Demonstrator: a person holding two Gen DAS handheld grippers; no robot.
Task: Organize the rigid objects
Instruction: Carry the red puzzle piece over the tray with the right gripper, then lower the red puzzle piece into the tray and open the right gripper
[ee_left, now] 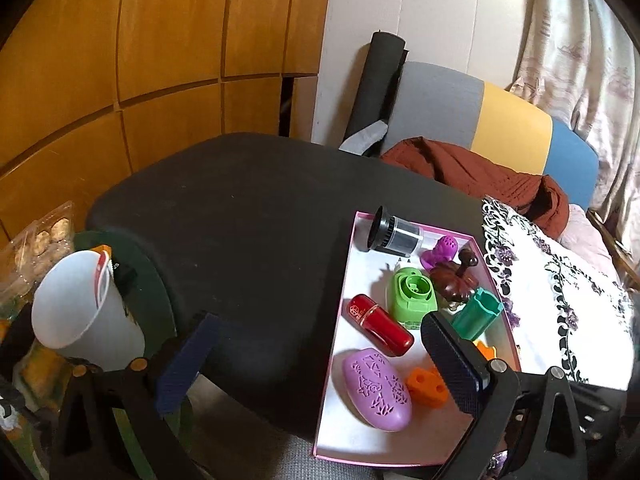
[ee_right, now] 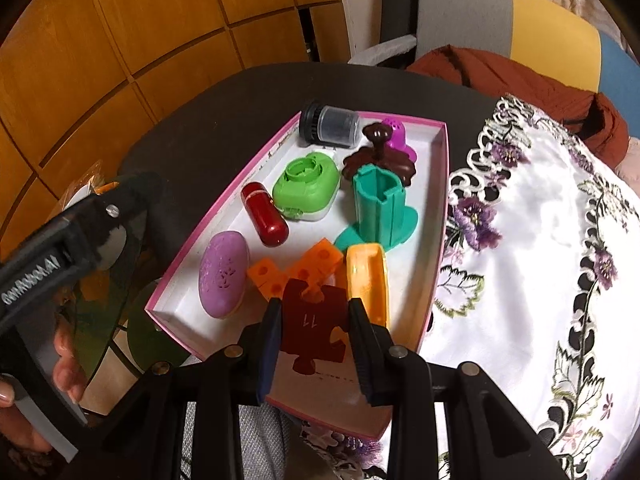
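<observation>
Dark-red puzzle piece (ee_right: 314,322), numbered 11, clamped by right tool (ee_right: 314,322).

Wooden panelled wall (ee_left: 120,60), white wall (ee_left: 432,20), striped chair (ee_left: 500,120), curtain (ee_left: 580,60)

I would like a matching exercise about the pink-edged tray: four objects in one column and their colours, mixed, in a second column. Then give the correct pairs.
Things:
1. puzzle piece in the right gripper
2. capsule-shaped case
3. oval perforated case
4. upright tube holder

Colours:
A. teal
B. bright red
C. dark red
D. lilac

Pairs: 1-C, 2-B, 3-D, 4-A
</observation>
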